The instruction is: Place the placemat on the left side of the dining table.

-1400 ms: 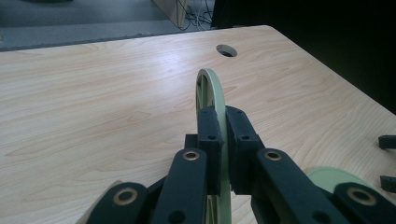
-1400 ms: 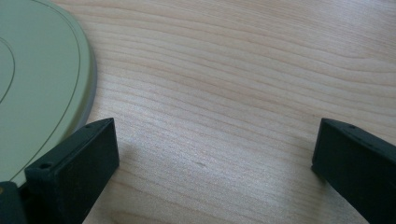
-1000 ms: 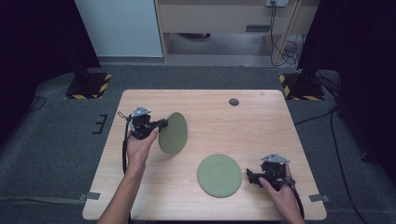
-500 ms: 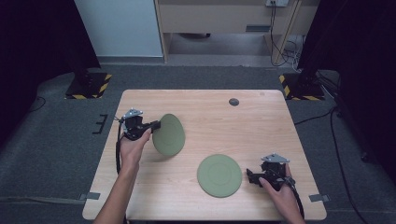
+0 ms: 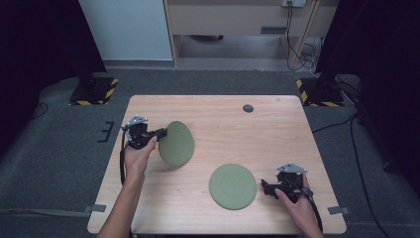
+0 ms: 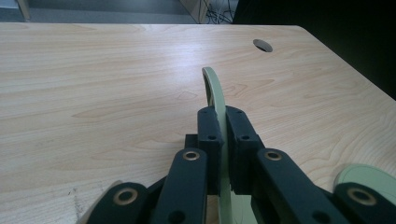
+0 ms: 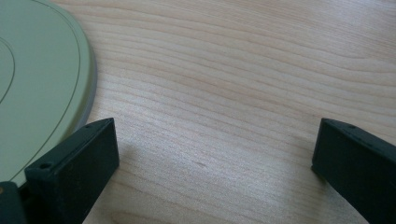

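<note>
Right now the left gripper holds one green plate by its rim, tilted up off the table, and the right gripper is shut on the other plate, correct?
Not quite: the right gripper is open. In the right gripper view its jaws stand wide apart beside the flat plate, gripping nothing. The left gripper does clamp the tilted plate by its rim.

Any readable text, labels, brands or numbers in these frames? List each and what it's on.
None readable.
Held green plate in the left gripper: plain, no print.
Flat green plate by the right gripper: only concentric rings.
Table: bare wood grain.
Yellow-black striped floor bases: stripes, no lettering.
</note>
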The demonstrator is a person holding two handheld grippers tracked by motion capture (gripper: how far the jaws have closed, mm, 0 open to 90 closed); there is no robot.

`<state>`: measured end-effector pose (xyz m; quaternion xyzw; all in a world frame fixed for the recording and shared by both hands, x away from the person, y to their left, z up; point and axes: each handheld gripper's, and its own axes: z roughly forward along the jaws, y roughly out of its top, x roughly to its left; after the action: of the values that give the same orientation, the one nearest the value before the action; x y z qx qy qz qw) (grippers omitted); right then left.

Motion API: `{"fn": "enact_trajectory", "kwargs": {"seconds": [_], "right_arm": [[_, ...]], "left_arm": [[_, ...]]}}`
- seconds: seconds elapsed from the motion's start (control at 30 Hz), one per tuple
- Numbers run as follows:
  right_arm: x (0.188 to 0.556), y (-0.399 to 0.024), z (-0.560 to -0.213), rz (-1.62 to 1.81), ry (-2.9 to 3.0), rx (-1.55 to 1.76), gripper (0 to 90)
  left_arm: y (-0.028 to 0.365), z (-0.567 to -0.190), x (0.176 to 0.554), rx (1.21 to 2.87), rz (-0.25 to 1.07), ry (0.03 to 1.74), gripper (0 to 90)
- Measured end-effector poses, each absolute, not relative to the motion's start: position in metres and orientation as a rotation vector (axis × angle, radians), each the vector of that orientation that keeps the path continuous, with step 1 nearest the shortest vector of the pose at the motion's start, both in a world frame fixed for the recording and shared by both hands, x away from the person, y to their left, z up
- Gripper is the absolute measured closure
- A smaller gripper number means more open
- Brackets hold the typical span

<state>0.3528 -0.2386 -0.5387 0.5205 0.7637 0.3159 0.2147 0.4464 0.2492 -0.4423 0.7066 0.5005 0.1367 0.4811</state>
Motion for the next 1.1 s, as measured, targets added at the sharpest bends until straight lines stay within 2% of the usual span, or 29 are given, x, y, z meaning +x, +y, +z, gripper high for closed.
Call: {"fn": "enact_trajectory", "kwargs": {"seconds": [1.1], "right_arm": [[0.353,-0.239,-0.539,0.879,2.119,1.438,0.8]], "left_arm": [[0.266,-0.438,0.445,1.717,0.38,1.247,85.2]]}}
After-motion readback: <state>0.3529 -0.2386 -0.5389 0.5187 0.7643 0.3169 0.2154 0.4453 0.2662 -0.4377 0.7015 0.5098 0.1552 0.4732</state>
